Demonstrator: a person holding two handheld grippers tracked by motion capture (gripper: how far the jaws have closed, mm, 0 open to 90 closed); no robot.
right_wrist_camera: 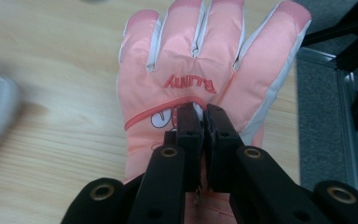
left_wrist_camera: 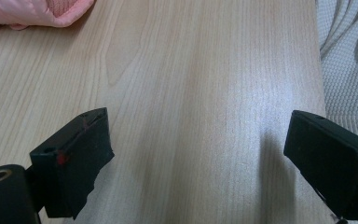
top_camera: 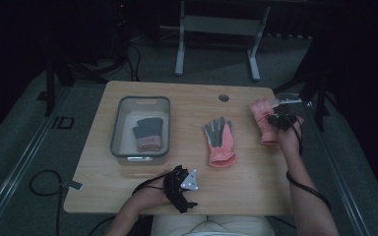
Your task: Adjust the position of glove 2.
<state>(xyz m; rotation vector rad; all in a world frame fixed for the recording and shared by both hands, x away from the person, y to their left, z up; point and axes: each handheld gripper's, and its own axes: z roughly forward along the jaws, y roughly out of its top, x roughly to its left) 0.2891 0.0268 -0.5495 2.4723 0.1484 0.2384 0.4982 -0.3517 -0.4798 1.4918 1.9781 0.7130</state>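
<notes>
Right gripper view is showing the right gripper (right_wrist_camera: 199,122) pinching the back of a pink glove (right_wrist_camera: 200,60), its jaws closed tight on a fold of fabric just below the printed lettering, at the right edge of the wooden table (top_camera: 192,191). High view is placing that glove by the table's far right side, with a second pink glove (top_camera: 220,140) lying palm up near the middle and another glove already sitting in the grey bin (top_camera: 119,125) at the left. The left gripper (left_wrist_camera: 196,149) is hovering over bare wood near the person's side of the table, its jaws standing wide apart and holding nothing. The likely trouble is the thin bite: the jaws appear to be gripping only the outer layer of the padded fabric, so the glove could be slipping free on the way across the table, or sagging and dragging its cuff over the glove in the middle. A swinging glove could also be catching the bin's rim and landing half outside it.
</notes>
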